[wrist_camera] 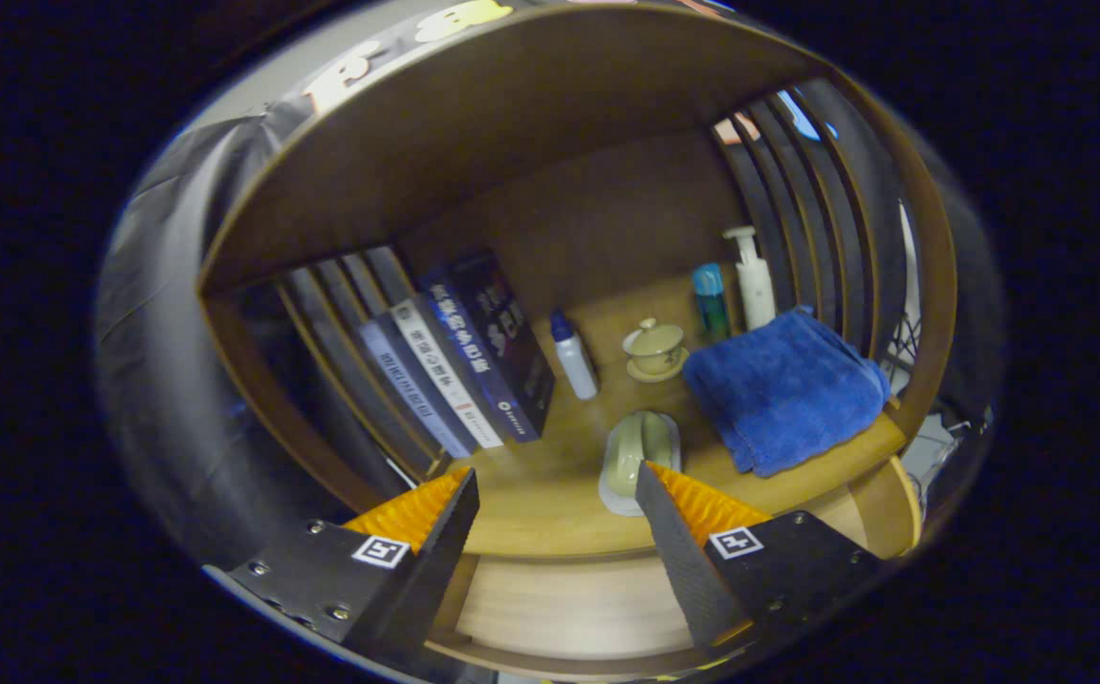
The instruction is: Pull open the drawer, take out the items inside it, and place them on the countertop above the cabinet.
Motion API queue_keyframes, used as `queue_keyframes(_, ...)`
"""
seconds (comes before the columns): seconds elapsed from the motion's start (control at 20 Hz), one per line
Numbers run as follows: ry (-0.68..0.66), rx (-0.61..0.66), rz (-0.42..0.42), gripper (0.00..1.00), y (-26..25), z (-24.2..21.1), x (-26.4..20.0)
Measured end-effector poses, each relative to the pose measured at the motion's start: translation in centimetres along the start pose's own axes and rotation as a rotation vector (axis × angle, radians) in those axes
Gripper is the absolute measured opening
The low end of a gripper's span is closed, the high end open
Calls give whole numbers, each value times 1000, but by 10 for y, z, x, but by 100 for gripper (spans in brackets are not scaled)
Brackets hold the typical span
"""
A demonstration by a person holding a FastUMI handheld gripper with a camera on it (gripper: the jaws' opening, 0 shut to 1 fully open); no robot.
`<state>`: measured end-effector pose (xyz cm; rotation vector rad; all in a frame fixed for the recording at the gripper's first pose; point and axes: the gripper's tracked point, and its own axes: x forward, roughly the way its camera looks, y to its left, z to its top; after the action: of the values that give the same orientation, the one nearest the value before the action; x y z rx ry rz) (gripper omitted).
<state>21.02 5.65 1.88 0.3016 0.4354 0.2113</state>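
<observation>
My gripper (558, 472) is open, with nothing between its fingers, and hangs over the front edge of the wooden countertop (531, 518). A pale green rounded piece (637, 445) lies on a white dish (615, 496) on the countertop, just ahead of the right fingertip, which hides its near corner. Below the countertop's edge, between the fingers, shows the drawer (569, 598) as a pale wooden panel with a darker rim nearer to me; I cannot tell how far out it stands. The part of it that shows holds no item.
Leaning books (460, 356) stand at the left. Beyond the dish are a small white bottle with a blue cap (574, 356), a lidded tea cup on a saucer (654, 350), a teal bottle (710, 299) and a white pump bottle (754, 280). A folded blue towel (783, 389) fills the right. Slatted sides and a shelf above enclose the space.
</observation>
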Motion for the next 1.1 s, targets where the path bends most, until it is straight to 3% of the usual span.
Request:
queue_keyframes(0.3, -118, -153, 65, 99, 42, 2, -91)
queue_keyframes(0.5, -178, -213, 105, 99, 62, -23, -142)
queue_keyframes(0.7, -234, -199, 75, 99, 51, -57, -168)
queue_keyframes(1.1, -305, -105, 11, 99, 2, -120, -180)
